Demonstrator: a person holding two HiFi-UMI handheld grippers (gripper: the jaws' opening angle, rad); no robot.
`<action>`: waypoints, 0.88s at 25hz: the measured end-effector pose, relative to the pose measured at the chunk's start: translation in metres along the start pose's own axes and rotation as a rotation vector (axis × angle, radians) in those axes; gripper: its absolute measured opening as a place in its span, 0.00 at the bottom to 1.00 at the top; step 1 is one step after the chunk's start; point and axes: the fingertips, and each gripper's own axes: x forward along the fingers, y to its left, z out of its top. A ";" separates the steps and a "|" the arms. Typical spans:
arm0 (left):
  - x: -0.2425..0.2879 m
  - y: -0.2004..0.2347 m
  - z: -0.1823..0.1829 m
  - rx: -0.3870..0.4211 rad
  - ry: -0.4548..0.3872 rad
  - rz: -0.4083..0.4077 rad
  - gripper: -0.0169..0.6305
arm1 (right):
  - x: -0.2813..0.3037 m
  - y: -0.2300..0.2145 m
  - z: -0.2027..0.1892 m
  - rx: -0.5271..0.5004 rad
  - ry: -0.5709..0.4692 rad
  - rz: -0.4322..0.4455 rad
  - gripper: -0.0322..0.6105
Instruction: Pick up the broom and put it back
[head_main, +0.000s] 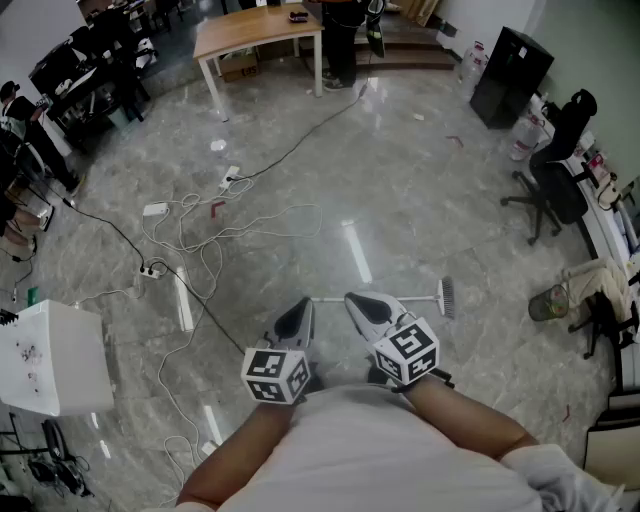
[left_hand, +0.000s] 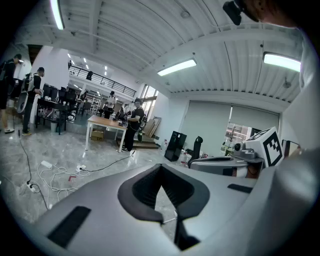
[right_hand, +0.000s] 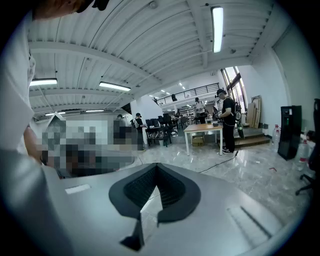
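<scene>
The broom (head_main: 400, 298) lies flat on the grey marble floor, its thin pale handle running left to right and its bristle head (head_main: 447, 297) at the right end. In the head view my left gripper (head_main: 298, 312) and right gripper (head_main: 362, 305) are held side by side in front of my body, well above the floor. The right one covers part of the handle. Both are shut with nothing between their pads. The left gripper view shows my left gripper (left_hand: 161, 175) shut, with floor beyond it. My right gripper (right_hand: 156, 172) is likewise shut in its own view.
Loose cables (head_main: 200, 230) and power strips trail across the floor to the left. A white box (head_main: 50, 355) stands at the left edge. Farther off are a wooden table (head_main: 260, 30) with a person (head_main: 340, 40) beside it, a black cabinet (head_main: 510, 60) and an office chair (head_main: 550, 190).
</scene>
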 end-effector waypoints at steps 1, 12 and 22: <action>-0.003 0.005 0.000 -0.001 0.002 -0.003 0.04 | 0.004 0.006 0.001 -0.004 0.000 -0.001 0.04; -0.023 0.046 -0.009 -0.019 0.037 -0.049 0.04 | 0.033 0.044 -0.009 -0.003 0.021 -0.030 0.04; -0.008 0.066 -0.023 -0.053 0.096 -0.069 0.04 | 0.049 0.029 -0.021 -0.027 0.078 -0.022 0.05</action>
